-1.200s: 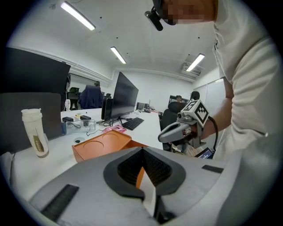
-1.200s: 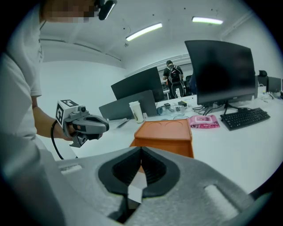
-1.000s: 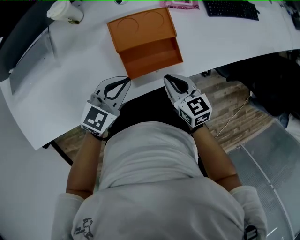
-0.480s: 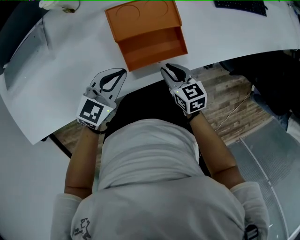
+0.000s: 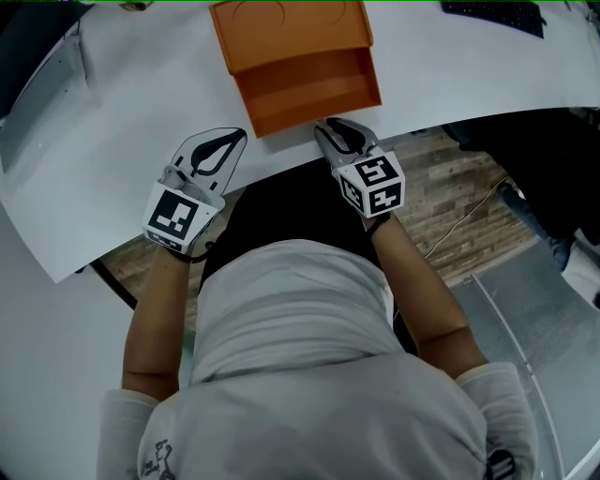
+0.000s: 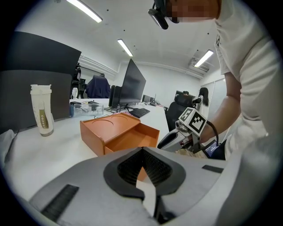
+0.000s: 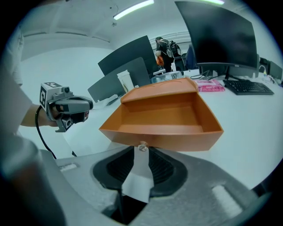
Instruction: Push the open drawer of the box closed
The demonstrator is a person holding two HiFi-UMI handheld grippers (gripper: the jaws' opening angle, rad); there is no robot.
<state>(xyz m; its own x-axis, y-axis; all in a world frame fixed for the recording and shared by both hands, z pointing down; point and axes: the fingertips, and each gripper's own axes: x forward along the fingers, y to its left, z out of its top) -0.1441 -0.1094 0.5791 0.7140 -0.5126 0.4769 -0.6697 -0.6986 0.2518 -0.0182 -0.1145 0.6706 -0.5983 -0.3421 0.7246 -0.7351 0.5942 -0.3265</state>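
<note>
An orange box (image 5: 281, 28) stands on the white table (image 5: 122, 141) with its drawer (image 5: 309, 89) pulled out toward me. The drawer's small knob (image 7: 142, 146) sits right at the tips of my right gripper (image 5: 322, 127). Its jaws are opening, a narrow gap shows between them, and the pads do not press on the knob. My left gripper (image 5: 239, 136) is shut with nothing in it. It hovers over the table edge, left of the drawer's front corner. In the left gripper view the box (image 6: 108, 126) lies ahead and the right gripper (image 6: 166, 140) reaches in at the drawer's front.
A white cup (image 6: 41, 115) stands at the far left of the table. A black keyboard (image 5: 492, 14) and a monitor (image 7: 221, 35) are behind and right of the box. My torso fills the space below the curved table edge.
My right gripper has moved forward from the table edge up to the drawer's front. The left gripper has edged forward a little. The drawer has not visibly moved.
</note>
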